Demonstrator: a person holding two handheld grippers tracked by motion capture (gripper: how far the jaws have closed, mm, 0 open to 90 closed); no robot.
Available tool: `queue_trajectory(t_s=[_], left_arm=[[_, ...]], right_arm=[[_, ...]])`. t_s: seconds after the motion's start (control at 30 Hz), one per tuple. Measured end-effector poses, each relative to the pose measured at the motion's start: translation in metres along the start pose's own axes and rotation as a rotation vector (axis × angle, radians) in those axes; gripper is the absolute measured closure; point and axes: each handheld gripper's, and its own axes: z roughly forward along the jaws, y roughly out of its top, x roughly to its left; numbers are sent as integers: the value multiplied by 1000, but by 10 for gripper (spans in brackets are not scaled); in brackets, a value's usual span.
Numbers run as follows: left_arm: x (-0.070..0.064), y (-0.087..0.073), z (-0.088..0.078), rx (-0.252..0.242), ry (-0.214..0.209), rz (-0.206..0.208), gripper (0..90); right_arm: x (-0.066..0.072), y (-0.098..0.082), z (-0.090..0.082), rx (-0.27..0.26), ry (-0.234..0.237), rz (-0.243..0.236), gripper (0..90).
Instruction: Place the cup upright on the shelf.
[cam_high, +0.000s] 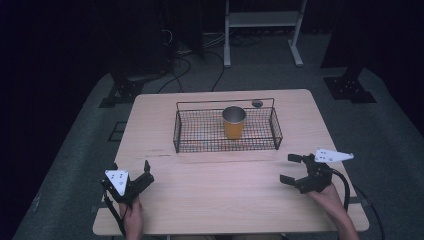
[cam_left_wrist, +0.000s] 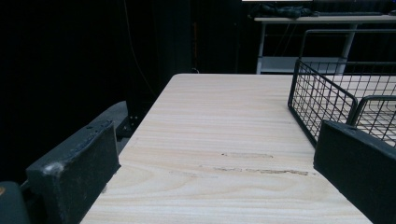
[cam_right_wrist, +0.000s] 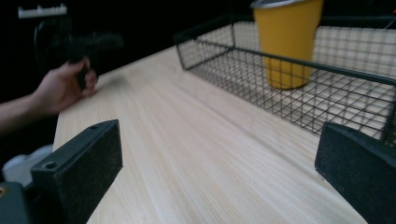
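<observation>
Both tools — left tool & right tool — jaws apart, empty; cup upright in basket.

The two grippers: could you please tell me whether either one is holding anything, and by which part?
Nothing is held. The left gripper and right gripper are both open over the table, apart from the yellow cup standing in the wire basket.

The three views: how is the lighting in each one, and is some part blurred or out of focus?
High view: dim and bluish, the table lit, the floor and far room dark. Left gripper view: the tabletop is sharp and bright, the left side black. Right gripper view: the yellow cup and wire basket are slightly soft; the far hand with its gripper is blurred and dark.
</observation>
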Motion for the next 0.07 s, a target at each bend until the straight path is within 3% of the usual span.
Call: queue_trajectory(t_s=[0.07], left_arm=[[0,0,0,0,0,3,0]], right_arm=[[2,-11,-3,-78,-12,28,3]])
